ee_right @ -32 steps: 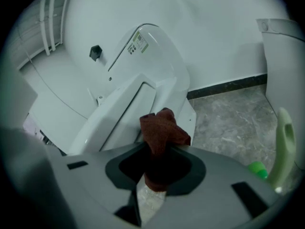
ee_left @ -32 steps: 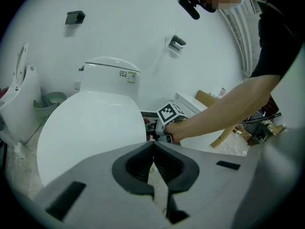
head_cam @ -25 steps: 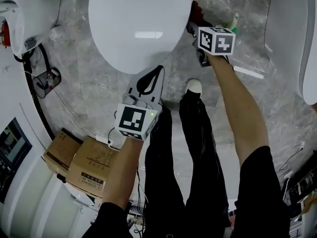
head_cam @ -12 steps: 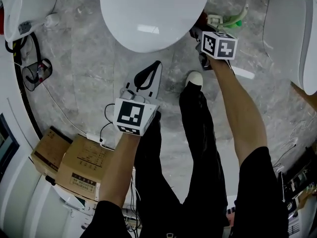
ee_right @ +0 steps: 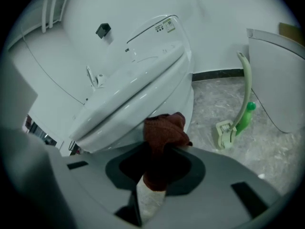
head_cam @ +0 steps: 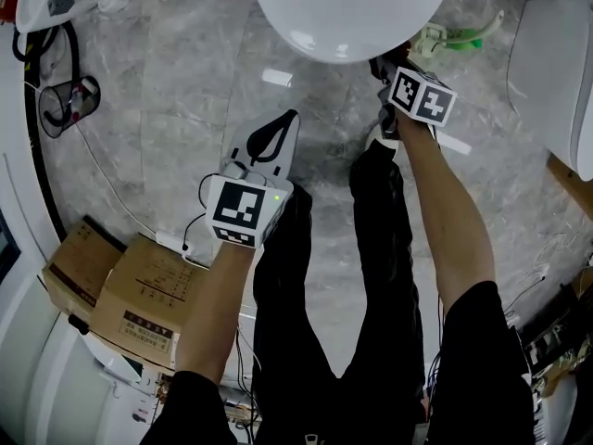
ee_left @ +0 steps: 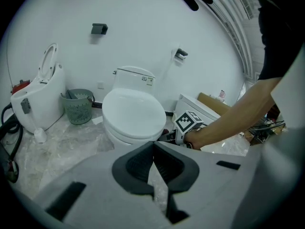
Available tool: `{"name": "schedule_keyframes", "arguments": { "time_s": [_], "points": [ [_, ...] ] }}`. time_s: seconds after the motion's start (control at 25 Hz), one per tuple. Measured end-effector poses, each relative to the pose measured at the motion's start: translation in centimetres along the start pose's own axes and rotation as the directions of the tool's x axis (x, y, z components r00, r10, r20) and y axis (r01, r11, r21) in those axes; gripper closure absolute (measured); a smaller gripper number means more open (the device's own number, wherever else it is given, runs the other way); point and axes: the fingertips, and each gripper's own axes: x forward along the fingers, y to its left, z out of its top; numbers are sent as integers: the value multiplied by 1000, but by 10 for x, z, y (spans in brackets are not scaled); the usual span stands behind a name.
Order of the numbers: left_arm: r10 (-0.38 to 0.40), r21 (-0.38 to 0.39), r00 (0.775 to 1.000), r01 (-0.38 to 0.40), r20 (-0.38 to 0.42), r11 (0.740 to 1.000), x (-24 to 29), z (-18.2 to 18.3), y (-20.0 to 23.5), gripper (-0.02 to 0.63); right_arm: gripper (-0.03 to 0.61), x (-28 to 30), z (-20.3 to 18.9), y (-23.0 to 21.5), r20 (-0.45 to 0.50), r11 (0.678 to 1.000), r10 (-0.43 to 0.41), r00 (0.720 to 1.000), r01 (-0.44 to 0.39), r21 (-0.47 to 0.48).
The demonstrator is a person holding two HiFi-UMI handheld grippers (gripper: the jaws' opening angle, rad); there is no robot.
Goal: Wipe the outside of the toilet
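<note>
The white toilet stands with its lid down at the top of the head view. My right gripper is shut on a dark red cloth. The cloth presses against the bowl's outer side, just under the seat rim. In the head view the right gripper sits at the bowl's right front edge and hides the cloth. My left gripper hangs over the floor in front of the toilet, apart from it. Its jaws are shut with nothing between them, and they point at the toilet.
A green toilet brush lies on the marble floor right of the bowl. Another white fixture stands at the right. A grey waste basket and a second toilet are on the left. Cardboard boxes and cables lie behind on the left.
The toilet has slid toward the top of the head view as the person drew back. The right gripper stayed at the bowl's right front edge with the cloth. The left gripper stayed shut.
</note>
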Motion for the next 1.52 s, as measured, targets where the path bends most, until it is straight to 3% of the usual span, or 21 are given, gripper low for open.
{"name": "schedule_keyframes", "arguments": {
  "time_s": [0.48,0.76,1.0,1.28,1.52],
  "points": [
    [43,-45,999,-43,-6,998,-64,-33,34,609,503,-2,-45,66,-2,997,-11,1000,11,80],
    [55,-66,998,-56,-5,996,-83,-44,45,609,500,8,-62,115,-13,989,48,999,-46,137],
    [69,-50,997,-67,33,997,-99,-34,62,609,492,18,-73,158,-38,974,150,988,-141,176],
    [11,6,999,-12,47,1000,-119,-15,65,609,491,-22,-95,136,-84,993,43,996,-33,114],
    [-65,86,997,62,37,994,-98,32,39,609,489,-82,-69,76,-41,994,-56,998,59,94]
  ]
}}
